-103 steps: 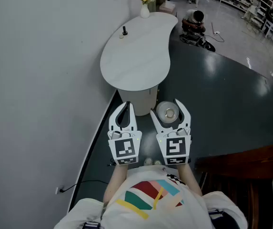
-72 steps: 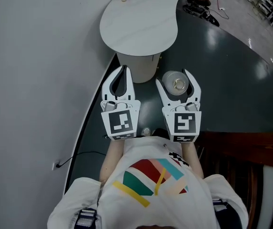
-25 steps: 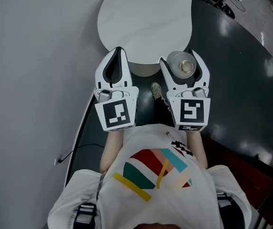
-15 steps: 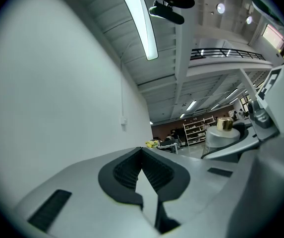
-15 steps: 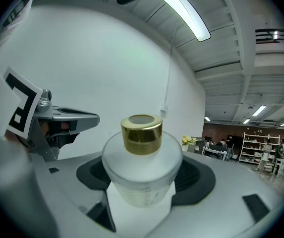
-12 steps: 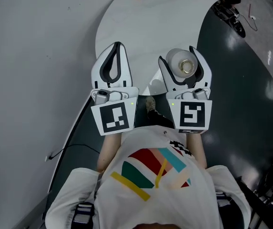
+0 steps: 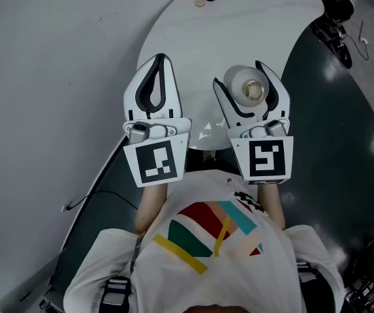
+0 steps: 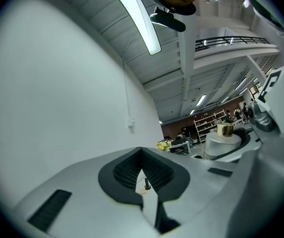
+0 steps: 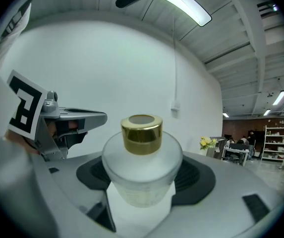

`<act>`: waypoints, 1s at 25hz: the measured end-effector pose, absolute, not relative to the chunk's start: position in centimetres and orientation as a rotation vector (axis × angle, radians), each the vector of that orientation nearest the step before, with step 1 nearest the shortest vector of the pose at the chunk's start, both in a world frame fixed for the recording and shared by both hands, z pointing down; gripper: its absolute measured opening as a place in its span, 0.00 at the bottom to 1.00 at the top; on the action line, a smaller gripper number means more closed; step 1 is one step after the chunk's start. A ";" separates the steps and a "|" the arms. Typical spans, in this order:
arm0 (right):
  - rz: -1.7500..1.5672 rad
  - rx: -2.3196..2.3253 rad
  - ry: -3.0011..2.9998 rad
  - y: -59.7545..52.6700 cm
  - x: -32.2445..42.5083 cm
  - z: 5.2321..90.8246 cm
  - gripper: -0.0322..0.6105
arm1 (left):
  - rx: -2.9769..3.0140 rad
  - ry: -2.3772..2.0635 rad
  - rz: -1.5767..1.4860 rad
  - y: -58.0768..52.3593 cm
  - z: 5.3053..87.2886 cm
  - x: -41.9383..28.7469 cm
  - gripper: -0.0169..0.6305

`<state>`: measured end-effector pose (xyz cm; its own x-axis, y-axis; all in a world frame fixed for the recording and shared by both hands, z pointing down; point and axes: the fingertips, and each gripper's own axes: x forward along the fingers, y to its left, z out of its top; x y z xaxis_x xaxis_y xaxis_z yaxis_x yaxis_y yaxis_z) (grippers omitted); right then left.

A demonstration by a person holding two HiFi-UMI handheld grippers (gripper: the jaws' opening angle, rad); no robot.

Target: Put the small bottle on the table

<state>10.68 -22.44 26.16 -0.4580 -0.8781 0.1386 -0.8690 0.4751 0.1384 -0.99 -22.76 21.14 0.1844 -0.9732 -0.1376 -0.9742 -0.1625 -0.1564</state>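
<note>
Right gripper view: small bottle upright, cap up.
Pinched between right gripper jaws over table; left gripper pressed together.

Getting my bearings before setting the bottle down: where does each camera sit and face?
Head view: on the head, facing steeply down at the table; left gripper, right gripper, shirt show.
Left gripper view: on that gripper, along its shut jaws, over the table.
Right gripper view: on that gripper, along jaws clamping the bottle.
Shared: bottle, all three.

I see the small bottle as frosted glass with a shiny gold cap; the table looks smooth, matt white.
</note>
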 end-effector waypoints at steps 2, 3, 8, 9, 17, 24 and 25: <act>-0.076 1.506 -2.538 -23.0 10.3 26.1 0.59 | -2.240 1.895 0.009 -23.3 21.1 -1.3 0.05; -0.078 1.502 -2.539 -23.4 10.2 26.1 0.59 | -2.236 1.899 0.011 -23.6 21.1 -1.5 0.05; -0.107 1.523 -2.544 -24.9 9.8 25.7 0.59 | -2.232 1.878 0.029 -25.1 20.7 -2.0 0.05; -0.130 1.526 -2.549 -25.3 9.7 25.4 0.59 | -2.235 1.873 0.033 -25.4 20.7 -2.1 0.05; -0.060 1.585 -2.529 -26.4 9.0 25.4 0.59 | -2.286 1.824 0.053 -27.5 20.5 -2.8 0.05; -0.097 1.577 -2.528 -28.4 7.7 25.5 0.59 | -2.305 1.812 0.057 -29.6 20.6 -3.8 0.05; -0.095 1.574 -2.530 -28.8 7.4 25.5 0.59 | -2.309 1.806 0.056 -30.0 20.7 -3.9 0.05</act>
<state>7.38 -28.81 25.47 -0.4332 -0.8955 0.1018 -0.8854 0.4440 0.1376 -3.92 -30.04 20.69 0.2489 -0.9556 -0.1580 -0.9635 -0.2277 -0.1407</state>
